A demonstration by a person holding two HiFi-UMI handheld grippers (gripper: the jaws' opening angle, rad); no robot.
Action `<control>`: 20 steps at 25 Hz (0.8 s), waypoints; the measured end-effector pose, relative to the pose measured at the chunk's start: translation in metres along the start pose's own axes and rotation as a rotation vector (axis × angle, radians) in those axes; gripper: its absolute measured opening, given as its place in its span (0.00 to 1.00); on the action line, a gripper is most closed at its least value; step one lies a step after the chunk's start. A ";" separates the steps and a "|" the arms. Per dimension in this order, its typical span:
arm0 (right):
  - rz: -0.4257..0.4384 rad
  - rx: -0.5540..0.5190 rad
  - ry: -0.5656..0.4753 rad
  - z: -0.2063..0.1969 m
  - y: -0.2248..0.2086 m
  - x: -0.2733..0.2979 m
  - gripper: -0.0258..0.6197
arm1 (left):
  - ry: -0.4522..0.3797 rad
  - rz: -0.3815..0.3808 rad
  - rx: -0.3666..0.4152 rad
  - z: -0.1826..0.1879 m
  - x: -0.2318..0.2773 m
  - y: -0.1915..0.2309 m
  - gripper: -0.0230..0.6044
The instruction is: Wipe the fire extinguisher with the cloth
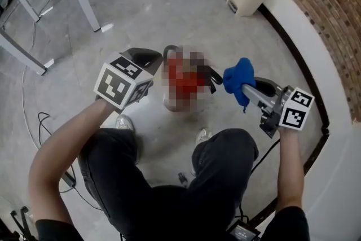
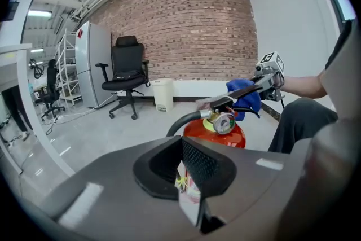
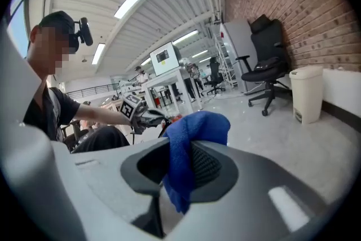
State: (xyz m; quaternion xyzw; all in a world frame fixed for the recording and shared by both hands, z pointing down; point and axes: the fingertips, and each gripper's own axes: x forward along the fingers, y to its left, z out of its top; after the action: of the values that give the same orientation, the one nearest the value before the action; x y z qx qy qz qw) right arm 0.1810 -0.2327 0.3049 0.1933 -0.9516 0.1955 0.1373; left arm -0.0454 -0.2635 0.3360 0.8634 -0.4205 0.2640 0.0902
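Left gripper (image 1: pixel 145 57): jaws pressed together with nothing between them. It hangs just left of the extinguisher's top and does not appear to touch it.
Likely reason: with no grip on anything, it looks ready to steady the cylinder while the other side wipes.
Fire extinguisher (image 2: pixel 231 136): a red cylinder standing upright on the grey floor (image 1: pixel 141 8), in front of the seated person's knees. Its black hose (image 2: pixel 181 122), pressure gauge (image 2: pixel 224 122) and lever handle (image 2: pixel 217 101) are at the top.
Blue cloth (image 1: pixel 238 77): bunched, with a loose tail hanging down. It sits just right of the lever handle, but whether it touches cannot be told.
Right gripper (image 3: pixel 181 163): jaws part-closed and pinching the cloth, a wad of which bulges past the tips.
Likely reason: the wad in front gives a soft face to press on the metal.
Extinguisher relative to the grippers: it stands between them and lower than both, beyond the left jaw tips. The cloth is at valve height, so the wipe looks set to begin at the top.
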 end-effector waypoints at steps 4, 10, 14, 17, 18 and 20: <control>0.002 -0.024 -0.055 0.037 0.001 0.014 0.18 | -0.029 -0.006 0.006 0.016 0.001 0.008 0.05; 0.136 -0.076 -0.011 0.080 0.013 0.090 0.18 | -0.045 -0.046 0.007 0.022 0.009 0.002 0.05; 0.252 -0.061 0.117 0.068 0.015 0.127 0.18 | -0.036 -0.066 0.007 0.017 0.012 0.000 0.05; 0.278 -0.038 0.146 0.063 0.008 0.134 0.18 | -0.036 -0.072 0.010 0.013 0.013 0.001 0.05; 0.282 -0.032 0.154 0.061 0.006 0.136 0.17 | -0.035 -0.072 0.005 0.010 0.012 0.002 0.05; 0.285 -0.018 0.173 0.056 0.000 0.142 0.18 | -0.032 -0.070 -0.010 0.006 0.012 0.003 0.05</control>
State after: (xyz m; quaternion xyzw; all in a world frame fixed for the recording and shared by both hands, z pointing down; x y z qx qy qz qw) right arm 0.0443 -0.3015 0.3033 0.0378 -0.9557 0.2202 0.1915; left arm -0.0396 -0.2761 0.3369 0.8812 -0.3928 0.2446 0.0970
